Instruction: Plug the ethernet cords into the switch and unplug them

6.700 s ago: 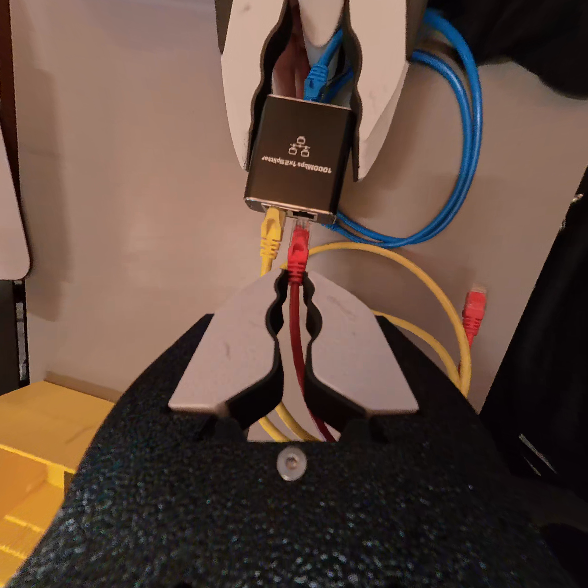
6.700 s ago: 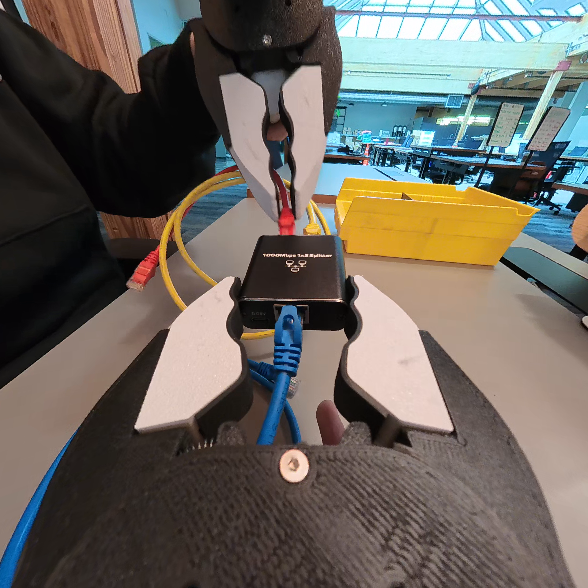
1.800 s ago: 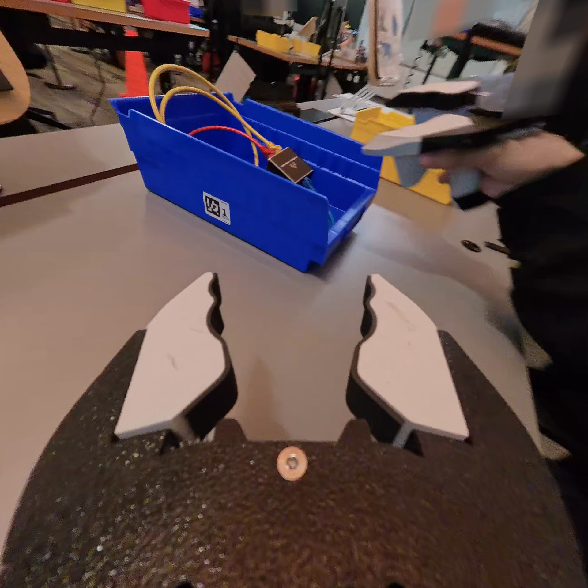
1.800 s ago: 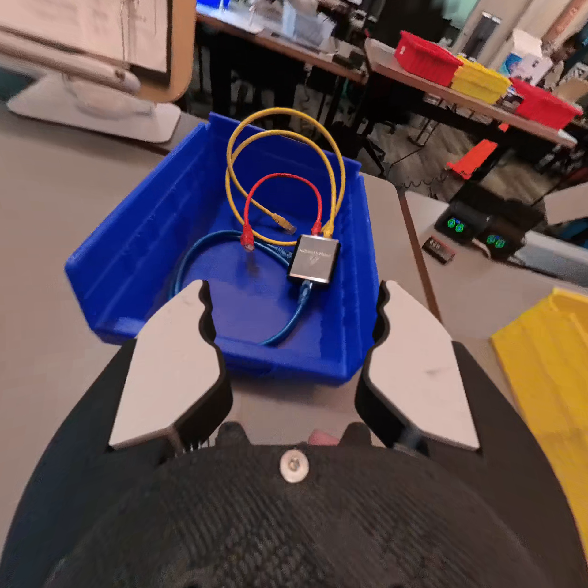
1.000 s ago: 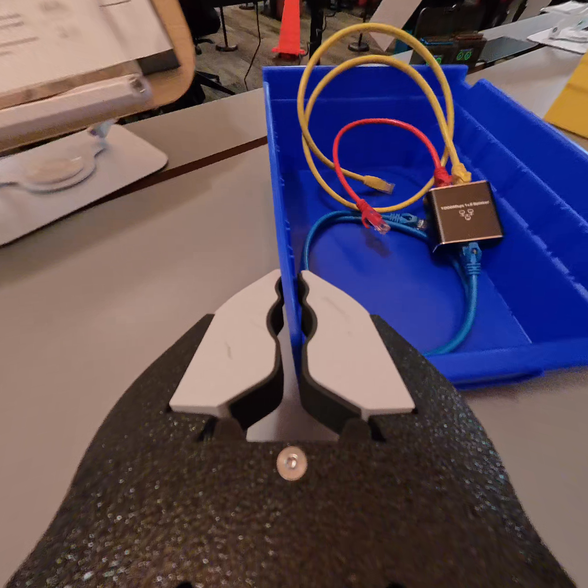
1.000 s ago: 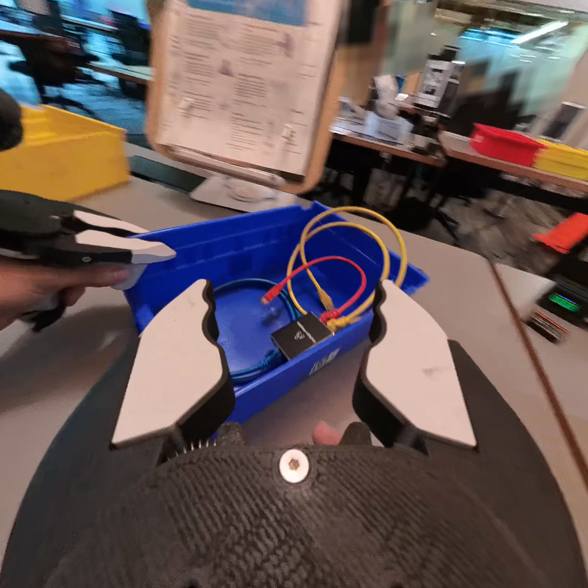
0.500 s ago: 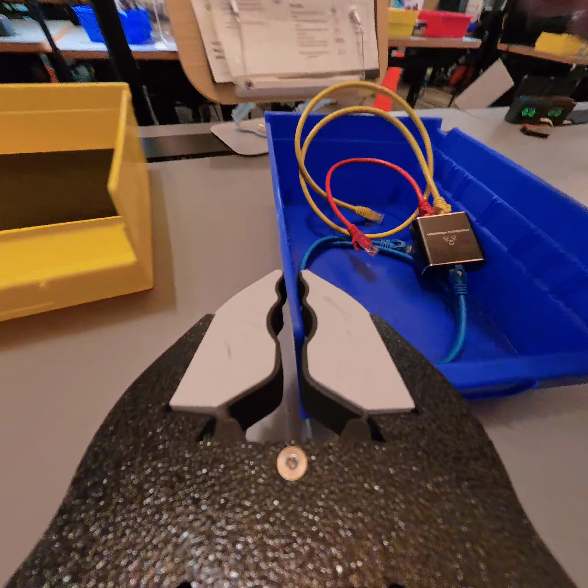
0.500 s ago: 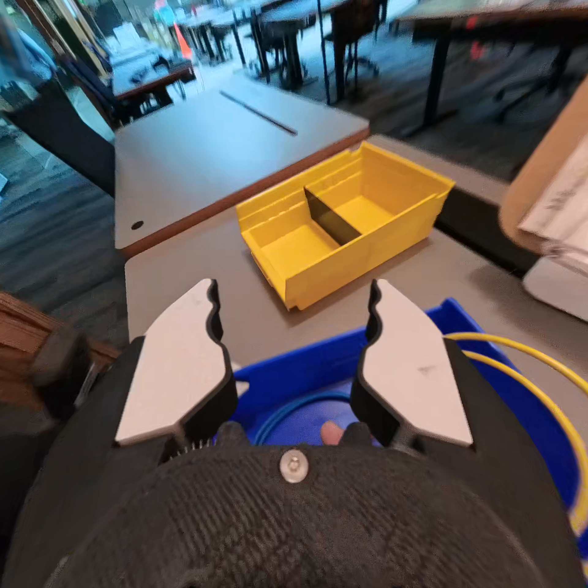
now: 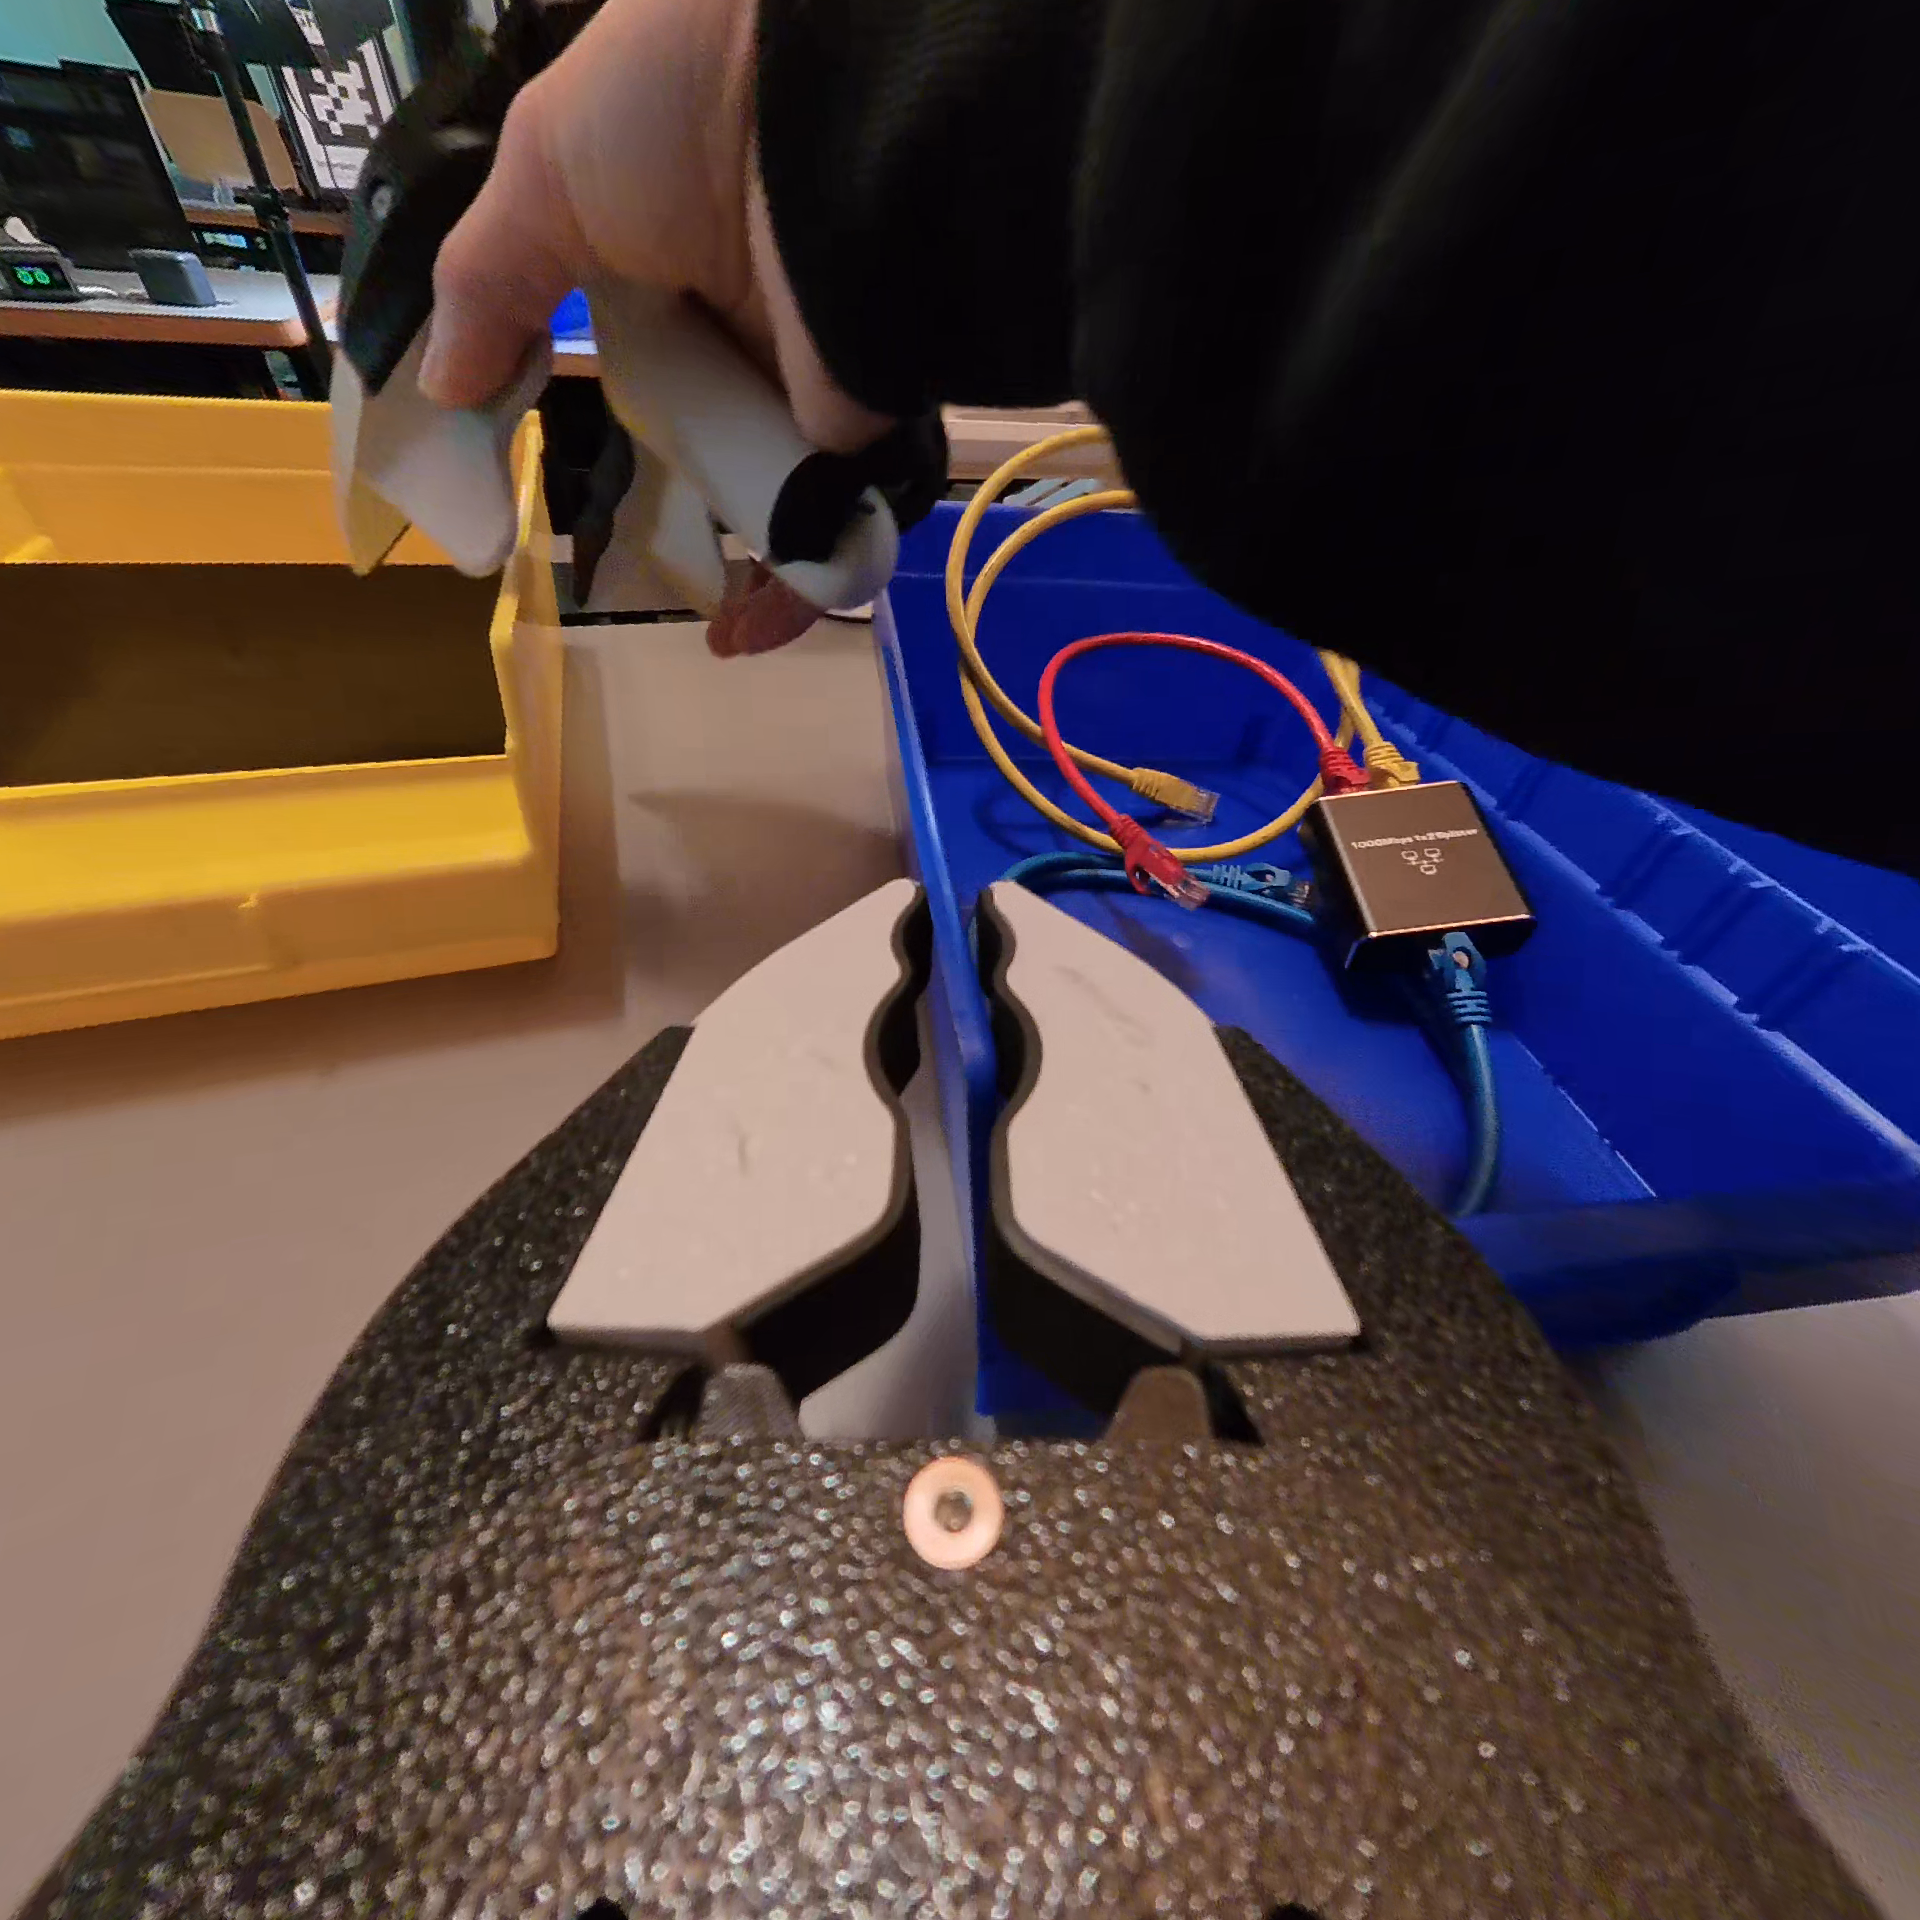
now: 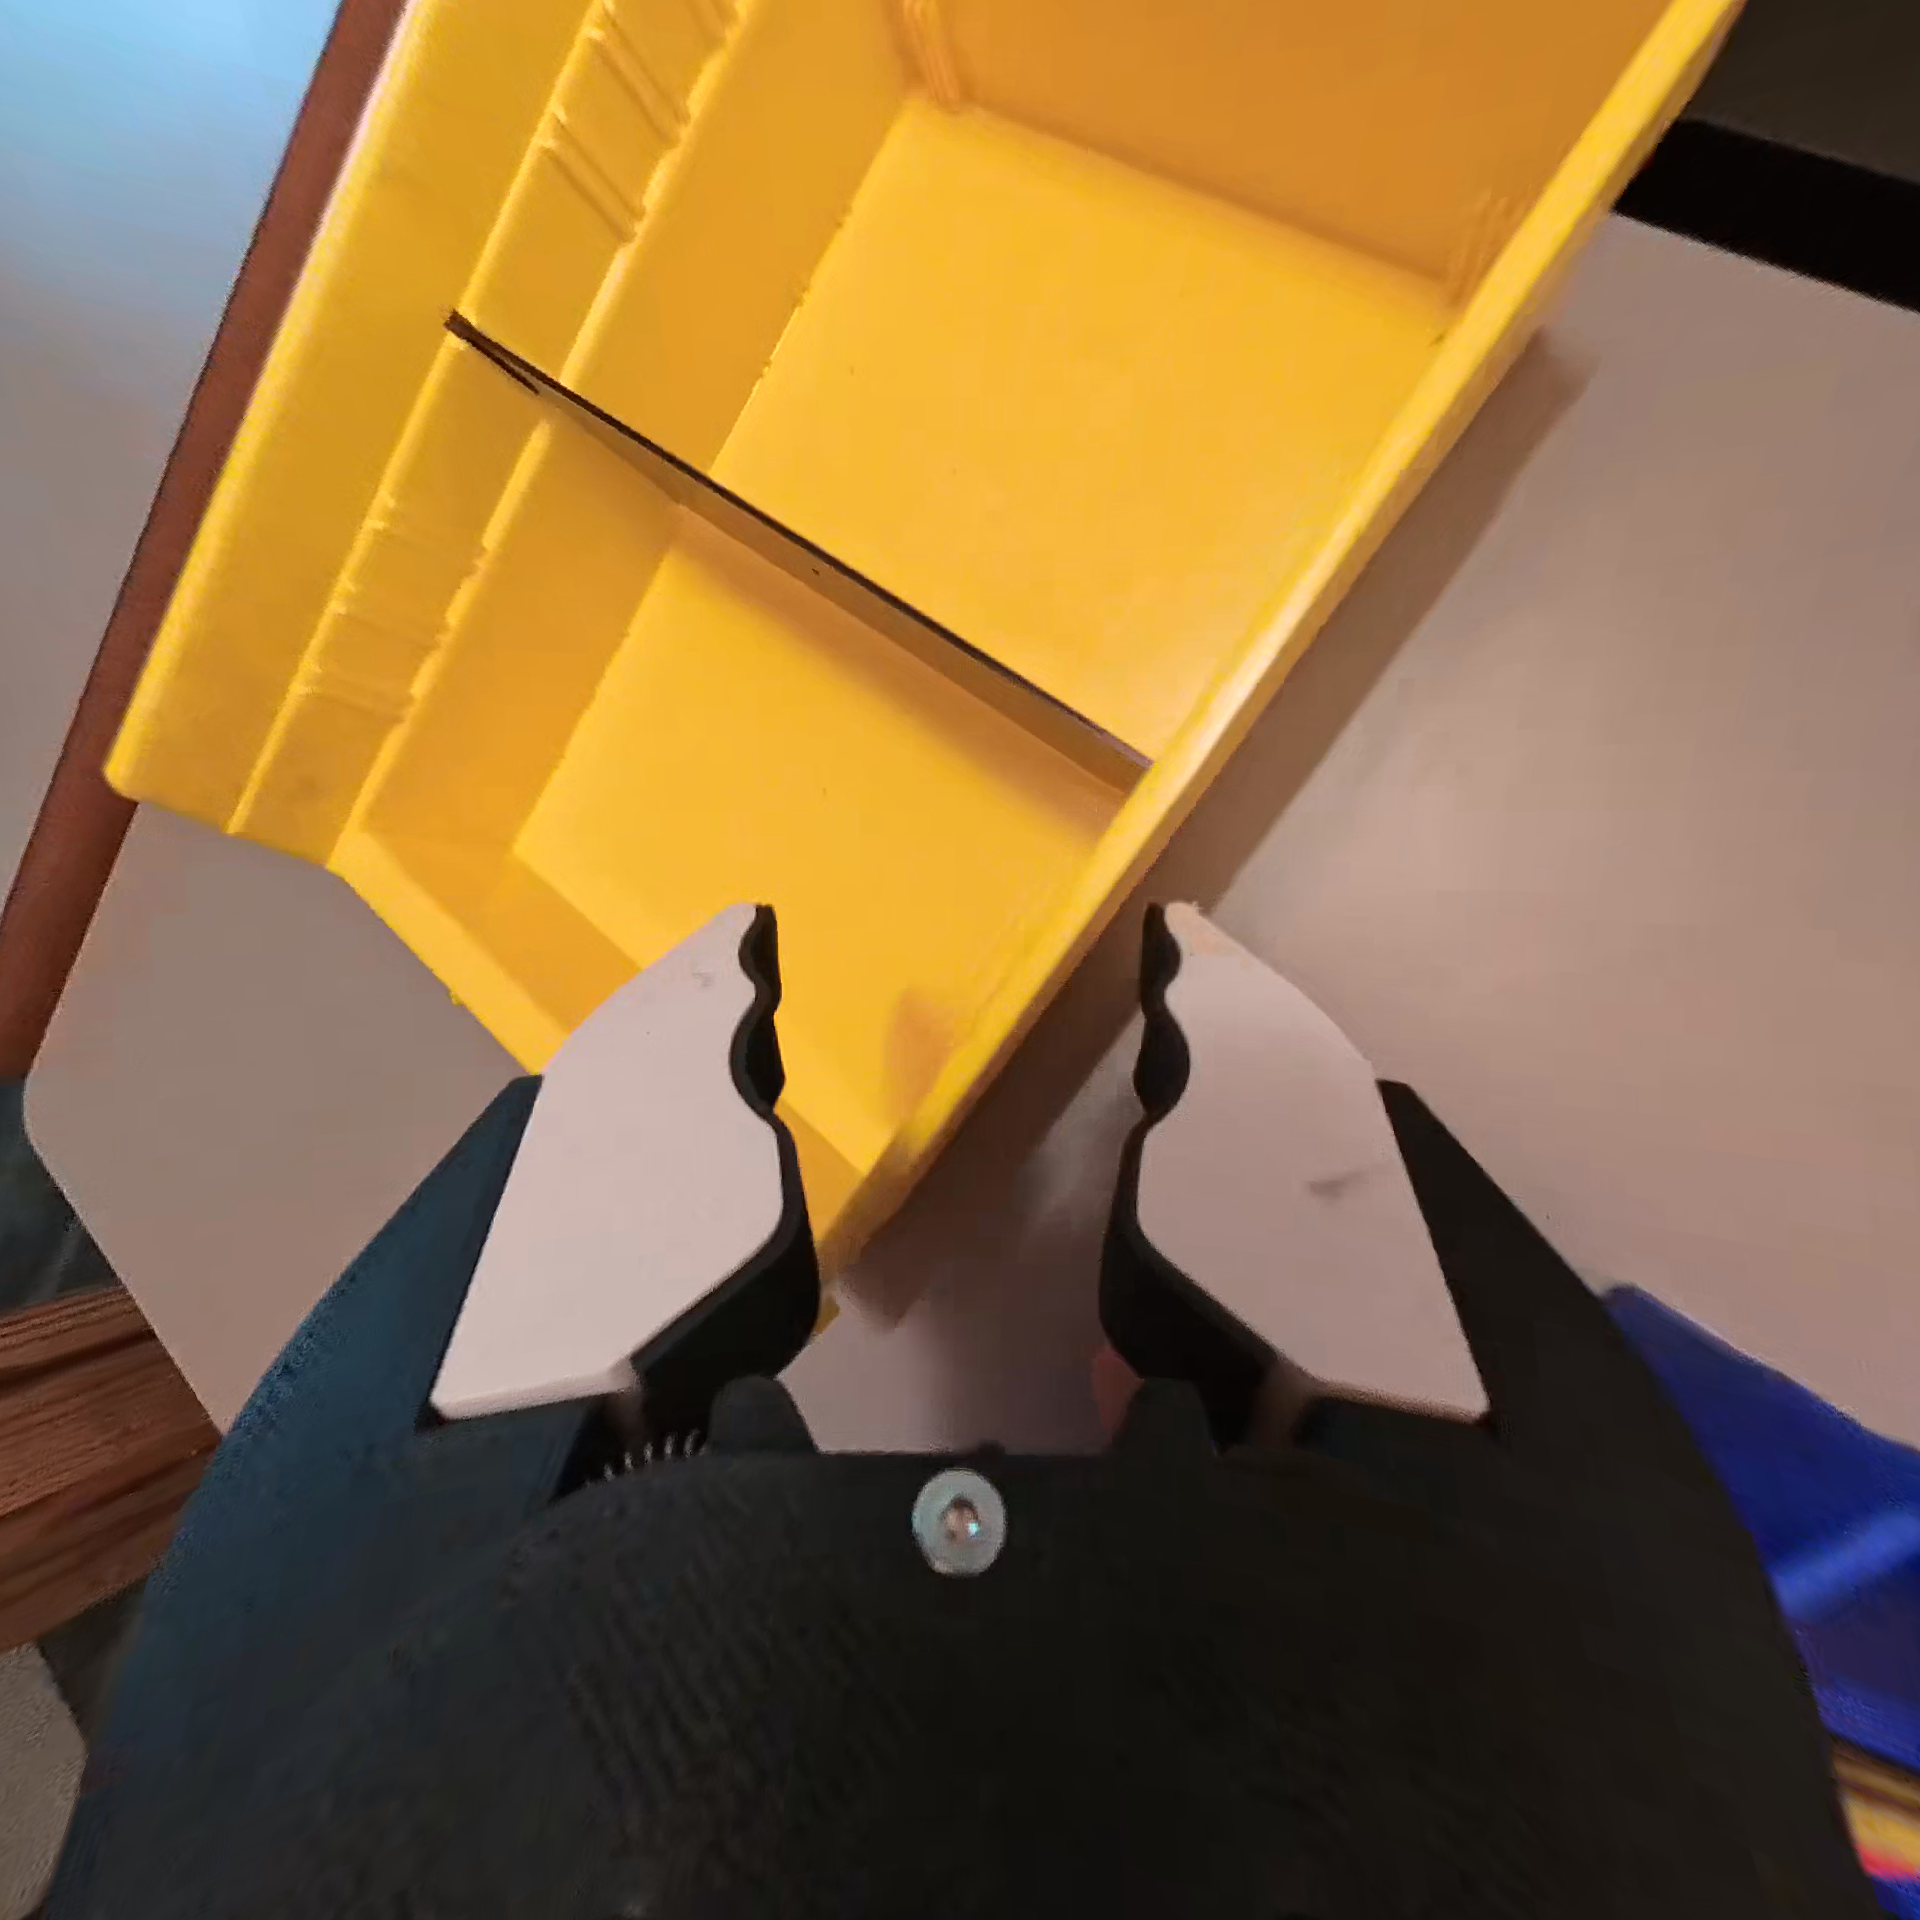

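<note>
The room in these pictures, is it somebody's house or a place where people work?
Probably a workplace, like a lab or workshop. Plastic parts bins, one yellow and one blue, sit on a plain grey table, with more benches and equipment behind.

looks like a lab or workshop floor: a grey worktable (image 9: 727, 748) carrying a yellow parts bin (image 9: 260, 831) and a blue parts bin (image 9: 1662, 1039), more benches behind with a small green-lit display (image 9: 31, 275), a stand, and a square-patterned marker board (image 9: 348, 114).
</note>
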The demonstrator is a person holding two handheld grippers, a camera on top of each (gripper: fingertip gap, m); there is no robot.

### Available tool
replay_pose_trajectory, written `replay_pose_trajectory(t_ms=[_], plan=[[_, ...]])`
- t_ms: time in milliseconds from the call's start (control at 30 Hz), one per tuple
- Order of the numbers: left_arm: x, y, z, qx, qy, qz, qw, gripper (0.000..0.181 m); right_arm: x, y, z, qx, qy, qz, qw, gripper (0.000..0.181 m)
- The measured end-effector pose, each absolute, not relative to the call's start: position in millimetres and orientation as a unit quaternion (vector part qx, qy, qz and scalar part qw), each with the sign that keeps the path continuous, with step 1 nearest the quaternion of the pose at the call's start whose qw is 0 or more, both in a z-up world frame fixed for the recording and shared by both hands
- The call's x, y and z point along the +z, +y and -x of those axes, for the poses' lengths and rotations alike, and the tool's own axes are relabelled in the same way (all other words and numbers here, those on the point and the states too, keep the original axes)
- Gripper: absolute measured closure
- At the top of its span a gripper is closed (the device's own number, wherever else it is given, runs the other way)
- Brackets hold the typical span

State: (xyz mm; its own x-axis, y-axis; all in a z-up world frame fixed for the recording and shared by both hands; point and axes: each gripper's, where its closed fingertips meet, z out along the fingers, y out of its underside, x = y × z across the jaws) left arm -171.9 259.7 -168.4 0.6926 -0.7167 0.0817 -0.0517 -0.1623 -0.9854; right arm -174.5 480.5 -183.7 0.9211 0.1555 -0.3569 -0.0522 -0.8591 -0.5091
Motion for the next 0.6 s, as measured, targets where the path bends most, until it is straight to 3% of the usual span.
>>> replay_pose_trajectory(t_ms=[33,233,333,467,600], plan=[[-169,260,172,-0.284,0.271,0.708,0.587,0.174,-191,481,179,0.196,-0.029,0.946,0.256,0.117],[-169,263,174,-0.275,0.264,0.711,0.591,0.175,-241,479,202,0.212,-0.014,0.956,0.202,0.106],[-168,263,176,-0.266,0.261,0.711,0.596,0.176,-244,482,192,0.156,-0.025,0.968,0.196,0.135],[-167,264,179,-0.251,0.266,0.708,0.604,0.175,-222,482,190,0.198,-0.038,0.96,0.193,0.141],[-166,267,190,-0.231,0.269,0.704,0.616,0.177,-159,478,181,0.238,-0.097,0.937,0.235,0.141]])
